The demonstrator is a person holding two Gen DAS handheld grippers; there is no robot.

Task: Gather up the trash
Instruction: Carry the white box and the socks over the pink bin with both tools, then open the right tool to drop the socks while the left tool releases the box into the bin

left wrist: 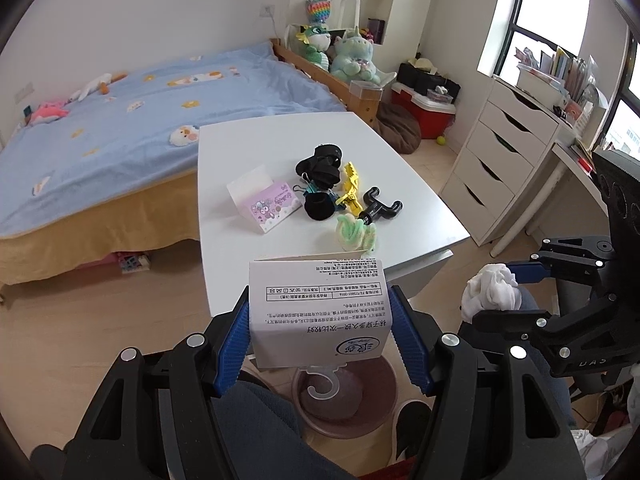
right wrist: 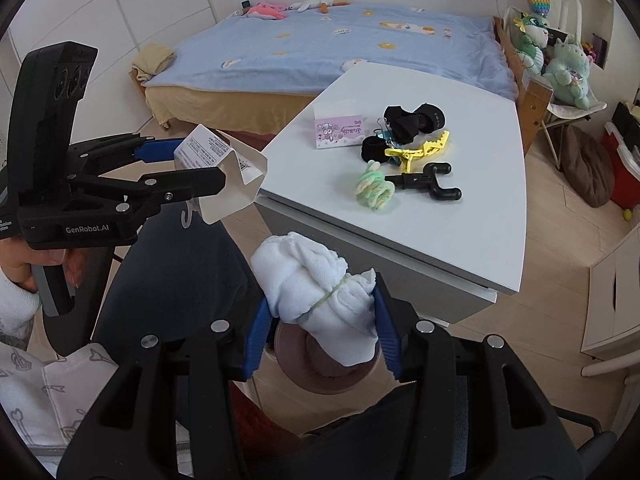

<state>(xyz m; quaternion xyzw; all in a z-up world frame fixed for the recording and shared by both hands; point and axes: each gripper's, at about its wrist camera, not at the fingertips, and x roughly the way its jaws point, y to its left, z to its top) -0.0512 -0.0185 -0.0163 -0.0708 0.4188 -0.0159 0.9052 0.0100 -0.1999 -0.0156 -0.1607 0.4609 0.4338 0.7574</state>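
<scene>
**Both grippers loaded above the bin**

Bedroom clutter frames the scene: a blue-covered bed (left wrist: 140,120) on the far left, white drawers (left wrist: 500,160) on the right, and a white bench (left wrist: 420,208) between them carrying loose items.

Left gripper (left wrist: 320,336) pinches a white paper package card (left wrist: 320,304) by its two side edges, just off the near edge of the bench. A clear plastic hook (left wrist: 324,384) hangs from the card's lower end. The card looks light and thin; it should flex or crease under a squeeze, so hold across the flat printed panel rather than the loose flap at its far end.

Right gripper (right wrist: 320,332) is pressed onto a white sock bundle (right wrist: 316,288) tied round with a thin band. Soft and compressible, it will not slip easily; gripping near the band keeps the roll together.

Below both loads sits a round pinkish bin (left wrist: 380,412) on the floor, seemingly the drop point.

Far on the bench lie a purple card (right wrist: 340,130), black socks (right wrist: 404,120), a yellow clip (right wrist: 420,150), a black hook (right wrist: 432,184) and a green yarn bundle (right wrist: 374,190).
</scene>
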